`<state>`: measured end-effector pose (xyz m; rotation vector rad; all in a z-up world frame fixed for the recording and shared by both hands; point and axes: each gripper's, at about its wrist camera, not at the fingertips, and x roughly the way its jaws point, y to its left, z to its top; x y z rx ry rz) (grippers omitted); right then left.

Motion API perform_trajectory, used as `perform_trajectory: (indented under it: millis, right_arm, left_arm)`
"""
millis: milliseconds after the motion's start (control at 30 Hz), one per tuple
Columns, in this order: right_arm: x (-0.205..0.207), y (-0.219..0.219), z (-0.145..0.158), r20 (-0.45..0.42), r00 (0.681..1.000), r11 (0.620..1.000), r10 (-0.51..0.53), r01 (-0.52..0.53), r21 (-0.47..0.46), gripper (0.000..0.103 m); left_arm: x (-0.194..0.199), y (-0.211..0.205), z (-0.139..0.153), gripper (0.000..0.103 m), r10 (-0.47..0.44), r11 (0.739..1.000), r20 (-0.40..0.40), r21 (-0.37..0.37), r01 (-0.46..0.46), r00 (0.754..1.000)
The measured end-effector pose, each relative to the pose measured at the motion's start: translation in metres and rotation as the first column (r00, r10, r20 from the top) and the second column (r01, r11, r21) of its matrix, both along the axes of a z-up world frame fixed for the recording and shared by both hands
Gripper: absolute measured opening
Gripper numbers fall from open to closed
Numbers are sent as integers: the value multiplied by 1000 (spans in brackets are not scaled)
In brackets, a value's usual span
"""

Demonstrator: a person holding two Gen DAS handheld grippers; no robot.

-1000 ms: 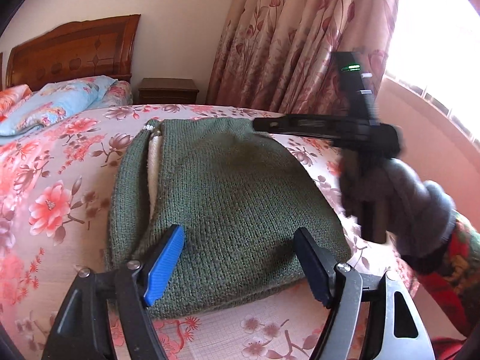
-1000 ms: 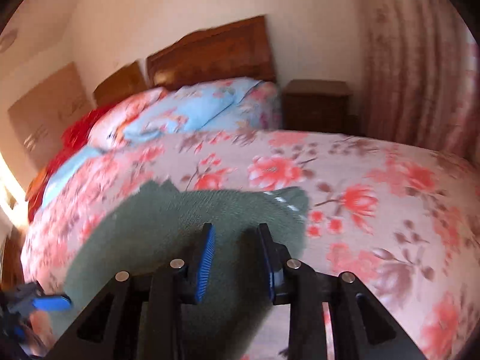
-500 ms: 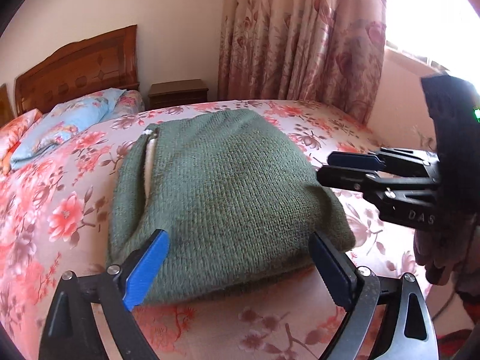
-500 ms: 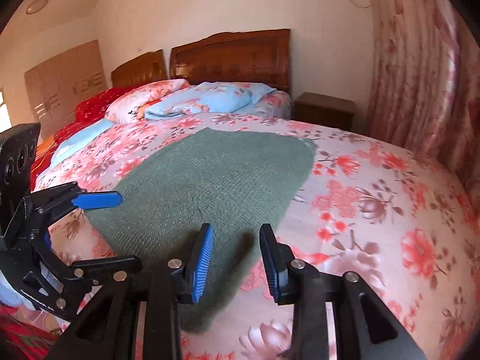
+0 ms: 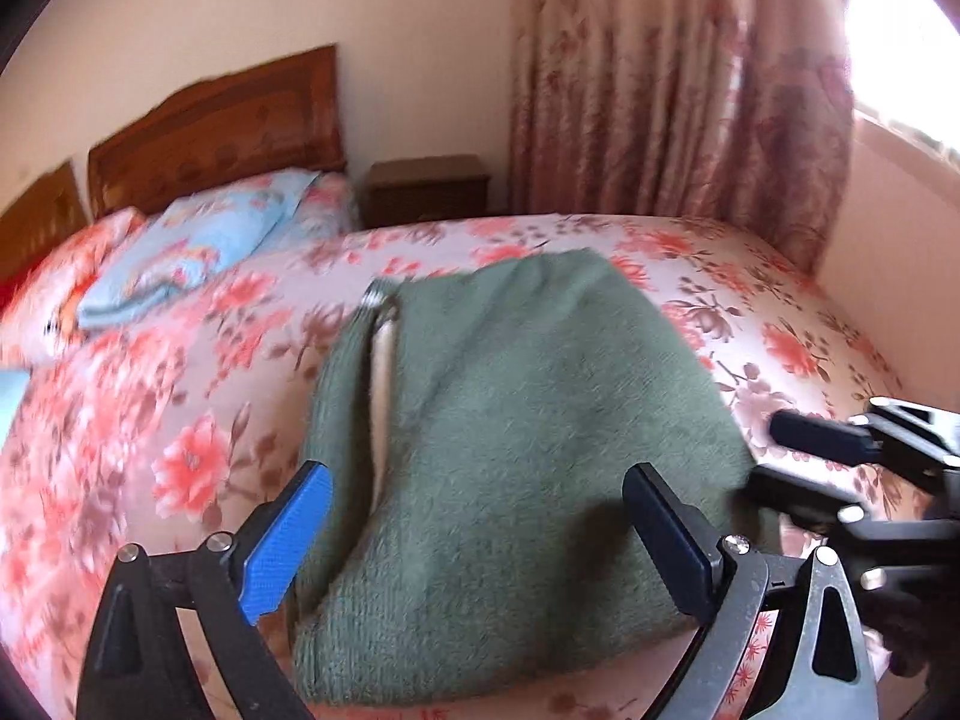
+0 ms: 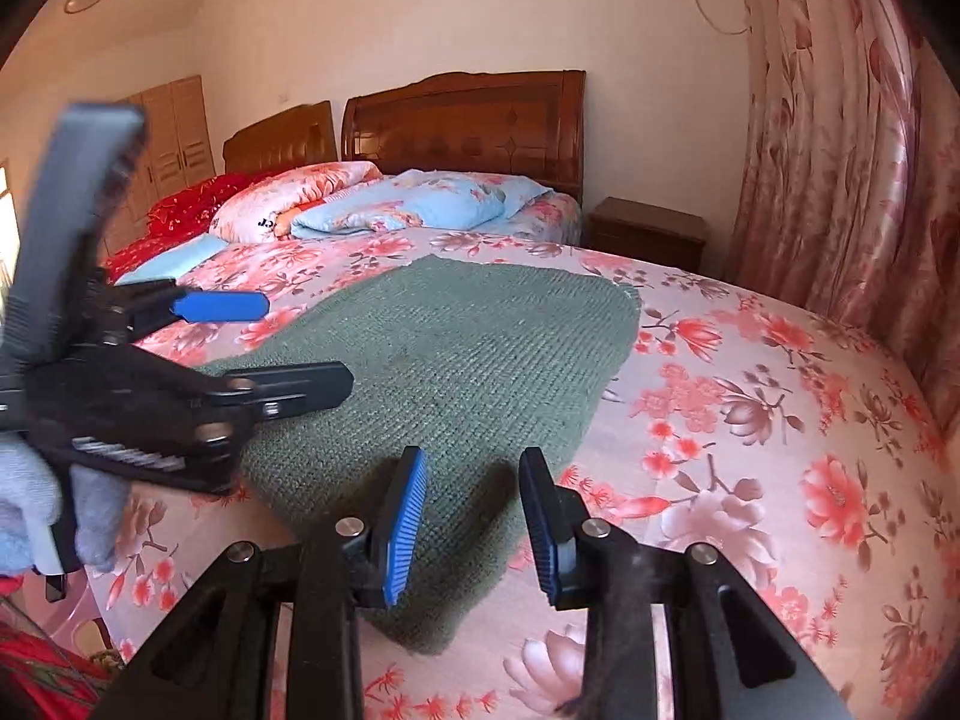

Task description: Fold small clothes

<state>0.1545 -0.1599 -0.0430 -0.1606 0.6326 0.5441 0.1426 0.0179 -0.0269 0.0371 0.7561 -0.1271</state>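
Your folded green knit garment (image 5: 528,456) lies flat on the bed (image 5: 180,372), on the floral bedspread, close to the near edge. In the left wrist view a pale lining strip (image 5: 379,408) shows along a slit on the garment's left side.

Your left hand-held gripper (image 5: 480,534) hangs above the near part of the garment with its fingers spread wide, one blue pad (image 5: 288,546) over the left fold and the dark one over the right side; nothing sits between them. Whether the tips touch the knit, you cannot tell from these views.

Your right hand-held gripper (image 6: 474,516) is also open, though with a narrower gap, and holds nothing. It points at the garment's near right corner (image 6: 456,600), just above it.

From the right wrist view, the left tool appears at the left, its fingers reaching over the garment's left edge, held by your gloved hand (image 6: 36,516).

At the far end of the bed lie a light blue pillow (image 6: 420,204) and a pink floral one (image 6: 282,198) against the wooden headboard (image 6: 468,120). A dark nightstand (image 6: 648,240) stands to the right of it, beside the floral curtain (image 6: 840,138).
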Motion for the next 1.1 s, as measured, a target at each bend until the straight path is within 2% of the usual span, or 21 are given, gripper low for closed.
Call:
perform_trajectory:
  millis: [100, 200, 267, 333, 433, 467, 500, 533, 600, 667, 767, 900, 1100]
  right_arm:
    - [-11, -6, 7, 12, 1000, 1000, -7, 7, -24, 33]
    - [-32, -19, 16, 14, 1000, 999, -22, 21, 47, 33]
    - [-51, -26, 19, 18, 999, 994, -46, 45, 97, 33]
    - [-69, -29, 19, 34, 997, 991, -65, 61, 120, 33]
    - [-96, -27, 17, 56, 993, 991, -100, 94, 97, 33]
    - [-104, -26, 16, 57, 991, 991, -119, 115, 72, 33]
    - [-109, -26, 15, 59, 989, 990, -137, 134, 52, 33]
    - [-114, -26, 13, 63, 986, 988, -155, 153, 33, 33]
    - [-121, -30, 11, 65, 983, 985, -173, 171, 27, 33]
    - [-121, -35, 12, 61, 979, 980, -194, 192, 45, 33]
    - [-126, -43, 20, 93, 967, 970, -235, 228, 84, 33]
    - [-126, -49, 25, 119, 954, 959, -276, 264, 104, 33]
    - [-115, -53, 18, 51, 949, 947, -311, 305, 99, 33]
  left_arm:
    - [-15, 10, -2, 103, 50, 999, 24, -4, -50, 998]
    - [-41, 15, 10, 103, 95, 995, 119, -23, -93, 988]
    - [-62, 12, 22, 103, 136, 991, 192, -14, -135, 972]
    - [-78, 5, 33, 103, 124, 992, 246, -1, -128, 961]
    - [-105, -6, 49, 103, 129, 991, 359, -5, -136, 925]
    - [-117, -13, 51, 103, 168, 982, 394, 13, -189, 904]
    - [-121, -18, 51, 103, 190, 975, 405, 30, -221, 894]
    - [-125, -23, 50, 103, 200, 970, 410, 44, -239, 890]
    - [-124, -31, 43, 103, 162, 980, 352, 52, -192, 922]
    - [-118, -34, 32, 103, 150, 987, 245, 22, -160, 958]
    - [-115, -34, 22, 103, 147, 989, 175, 4, -150, 974]
    - [-123, -38, 18, 103, 153, 987, 184, 20, -159, 971]
    - [-127, -41, 20, 103, 156, 984, 234, 53, -173, 960]
